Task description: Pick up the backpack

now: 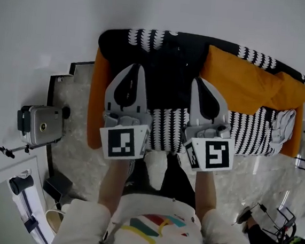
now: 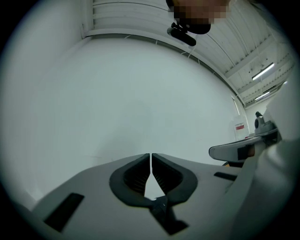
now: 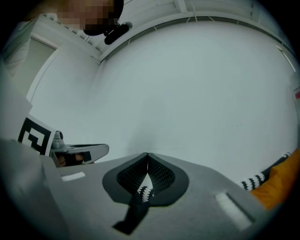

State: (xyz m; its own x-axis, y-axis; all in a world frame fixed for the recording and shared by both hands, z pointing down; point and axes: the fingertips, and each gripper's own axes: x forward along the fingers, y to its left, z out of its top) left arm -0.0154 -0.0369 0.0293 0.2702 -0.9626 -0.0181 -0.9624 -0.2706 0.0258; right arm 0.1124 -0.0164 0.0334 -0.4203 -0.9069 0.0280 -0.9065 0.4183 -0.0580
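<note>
- The left gripper (image 1: 136, 69) and the right gripper (image 1: 200, 81) are light grey with black pads; each one's marker cube is white with black squares.
- Under both, the sofa cover (image 1: 254, 128) is black with rows of white scallop marks.
- Between them lies a plain black mass, seemingly the backpack (image 1: 171, 61).
- Right of the right gripper, the cushion (image 1: 242, 79) is orange.
- Left of the left gripper, the sofa's side (image 1: 96, 102) is orange too.
- Beyond the tips, the wall (image 1: 44, 17) is plain whitish grey.
- Behind the cubes, the shirt (image 1: 153, 223) is white with red, yellow and teal bands.
</note>
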